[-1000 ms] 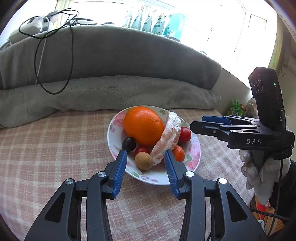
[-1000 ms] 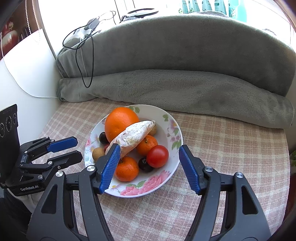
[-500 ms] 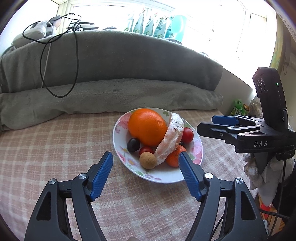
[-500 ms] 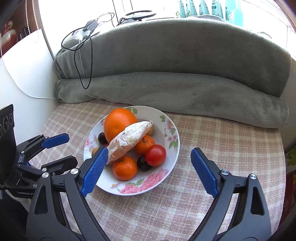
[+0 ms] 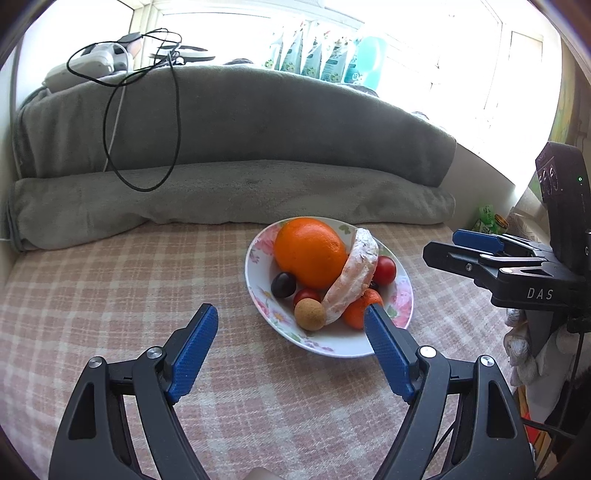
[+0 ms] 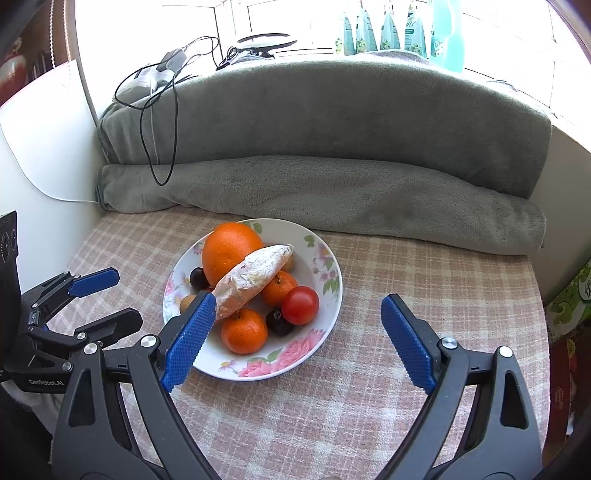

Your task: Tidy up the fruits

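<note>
A floral white bowl [image 5: 402, 299] [image 6: 325, 254] sits on the checked cloth. It holds a large orange [image 5: 310, 251] [image 6: 229, 251], a plastic-wrapped fruit [image 5: 354, 273] [image 6: 255, 277] lying across the pile, small oranges [image 6: 244, 330], a red tomato [image 6: 300, 305] [image 5: 385, 270], dark plums [image 5: 283, 284] and a small brown fruit [image 5: 310, 314]. My left gripper [image 5: 290, 321] is open and empty, just short of the bowl's near rim. My right gripper [image 6: 299, 314] is open and empty over the bowl's near side. Each gripper shows in the other's view.
Folded grey blankets [image 5: 236, 195] [image 6: 332, 199] lie behind the bowl, with a black cable [image 5: 147, 129] draped over them. Bottles [image 6: 388, 33] stand on the windowsill. A white wall [image 6: 44, 147] bounds the left. The table edge drops off at the right, with boxes [image 6: 569, 306] beyond.
Both grippers have opened wider and pulled back from the bowl. The fruit in the bowl has not moved.
</note>
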`<action>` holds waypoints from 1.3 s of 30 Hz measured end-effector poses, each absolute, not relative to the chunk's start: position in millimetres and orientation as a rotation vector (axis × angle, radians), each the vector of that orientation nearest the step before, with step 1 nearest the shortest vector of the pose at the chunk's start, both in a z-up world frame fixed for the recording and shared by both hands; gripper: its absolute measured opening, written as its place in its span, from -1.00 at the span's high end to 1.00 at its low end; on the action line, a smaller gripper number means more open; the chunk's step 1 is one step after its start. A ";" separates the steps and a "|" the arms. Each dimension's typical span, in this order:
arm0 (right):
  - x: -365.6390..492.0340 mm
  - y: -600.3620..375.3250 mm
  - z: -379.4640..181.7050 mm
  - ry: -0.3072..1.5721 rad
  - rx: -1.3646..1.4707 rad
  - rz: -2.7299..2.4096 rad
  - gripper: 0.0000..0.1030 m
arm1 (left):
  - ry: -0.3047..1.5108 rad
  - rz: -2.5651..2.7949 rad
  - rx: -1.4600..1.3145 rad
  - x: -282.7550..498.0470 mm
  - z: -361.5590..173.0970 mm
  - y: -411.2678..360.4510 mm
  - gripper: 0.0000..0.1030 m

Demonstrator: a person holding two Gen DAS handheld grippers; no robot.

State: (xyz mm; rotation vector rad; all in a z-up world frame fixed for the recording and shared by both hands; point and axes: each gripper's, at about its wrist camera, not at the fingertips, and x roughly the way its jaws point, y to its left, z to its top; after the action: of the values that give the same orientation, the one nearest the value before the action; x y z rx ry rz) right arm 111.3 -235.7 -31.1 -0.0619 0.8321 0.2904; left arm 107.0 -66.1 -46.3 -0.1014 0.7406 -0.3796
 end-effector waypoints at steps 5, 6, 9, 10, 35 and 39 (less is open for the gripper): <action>102.6 -235.7 -23.4 0.800 -0.069 0.270 -0.80 | 0.727 -0.364 -0.104 98.2 -40.7 -61.8 -0.58; 100.8 -235.3 -21.8 0.793 -0.074 0.263 -0.80 | 0.723 -0.361 -0.103 95.9 -39.3 -61.0 -0.58; 94.3 -235.4 -18.0 0.772 -0.080 0.246 -0.80 | 0.711 -0.351 -0.093 88.3 -33.6 -58.7 -0.58; 92.0 -235.9 -17.2 0.768 -0.078 0.242 -0.80 | 0.707 -0.347 -0.088 85.8 -31.6 -58.0 -0.58; 42.1 -246.7 12.3 0.630 -0.046 0.167 -0.81 | 0.599 -0.270 -0.086 48.8 3.9 -56.1 -0.68; 39.2 -248.1 15.4 0.616 -0.040 0.166 -0.81 | 0.582 -0.265 -0.088 45.0 8.9 -56.3 -0.69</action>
State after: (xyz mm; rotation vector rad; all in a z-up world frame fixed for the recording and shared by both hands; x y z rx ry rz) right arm 39.2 -248.1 15.4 -0.0397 0.6163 0.1659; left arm 45.0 -56.3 8.9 -0.0879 0.5820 -0.2649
